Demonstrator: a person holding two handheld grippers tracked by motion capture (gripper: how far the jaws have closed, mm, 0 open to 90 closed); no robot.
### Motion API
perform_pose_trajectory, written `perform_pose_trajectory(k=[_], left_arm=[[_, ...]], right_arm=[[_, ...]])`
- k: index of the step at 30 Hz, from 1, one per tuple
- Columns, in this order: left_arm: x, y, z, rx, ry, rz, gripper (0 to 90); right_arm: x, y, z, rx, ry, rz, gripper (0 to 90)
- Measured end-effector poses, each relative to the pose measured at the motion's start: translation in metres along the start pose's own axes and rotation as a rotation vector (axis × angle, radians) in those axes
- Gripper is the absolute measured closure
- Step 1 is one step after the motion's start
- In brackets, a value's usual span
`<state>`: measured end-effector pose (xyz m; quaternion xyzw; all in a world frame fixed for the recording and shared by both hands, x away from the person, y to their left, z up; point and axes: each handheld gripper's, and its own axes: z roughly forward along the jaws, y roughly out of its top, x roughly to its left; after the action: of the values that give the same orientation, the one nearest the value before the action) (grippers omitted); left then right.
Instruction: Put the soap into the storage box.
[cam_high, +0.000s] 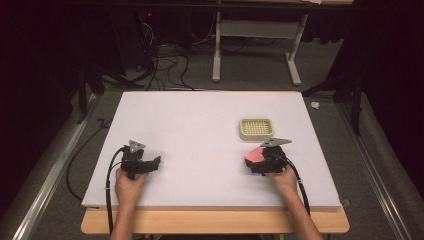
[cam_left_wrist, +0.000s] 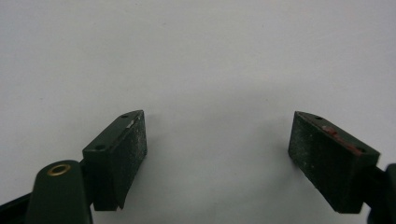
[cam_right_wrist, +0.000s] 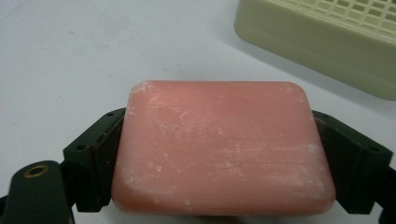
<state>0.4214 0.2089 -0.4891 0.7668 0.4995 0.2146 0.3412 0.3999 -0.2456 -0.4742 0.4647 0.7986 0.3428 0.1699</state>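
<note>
Dark surroundings frame a pale lilac worktop (cam_high: 200, 130) that lies on a wooden base, with grey carpet, a tangle of cables and the white legs of another table beyond its far edge. Two hands come in from the near side, each holding a black tool.

At the right, the right tool (cam_high: 256, 159) pinches a pink bar of soap (cam_high: 254, 154). In the right gripper view the soap (cam_right_wrist: 219, 149) sits squarely between the two black jaws, both pads pressed flat against its short ends, so the jaws stand wide but are closed on the bar. Its top face is scuffed with whitish marks and its corners are rounded. Whether it rests on the worktop or is held just clear of it cannot be told. The right hand (cam_high: 283, 178) grips the tool from behind, and a black cable trails back along the forearm.

Just beyond the soap stands a cream soap dish (cam_high: 256, 128) with a gridded top. In the right gripper view the soap dish (cam_right_wrist: 317, 37) shows at the upper right, near the bar but apart from it.

At the left, well apart from the soap, the left tool (cam_high: 150, 164) rests low on the worktop in the left hand (cam_high: 129, 186). In the left gripper view its jaws are spread wide, with bare surface between them; the left tool (cam_left_wrist: 217, 140) holds nothing.
</note>
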Motion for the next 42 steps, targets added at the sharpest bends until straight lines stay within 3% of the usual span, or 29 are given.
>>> perform_pose_trajectory(k=[42], left_arm=[[0.0, 0.0, 0.0, 0.0, 0.0, 0.0, 20.0]], right_arm=[[-0.013, 0.008, -0.032, -0.05, -0.021, 0.023, 13.6]])
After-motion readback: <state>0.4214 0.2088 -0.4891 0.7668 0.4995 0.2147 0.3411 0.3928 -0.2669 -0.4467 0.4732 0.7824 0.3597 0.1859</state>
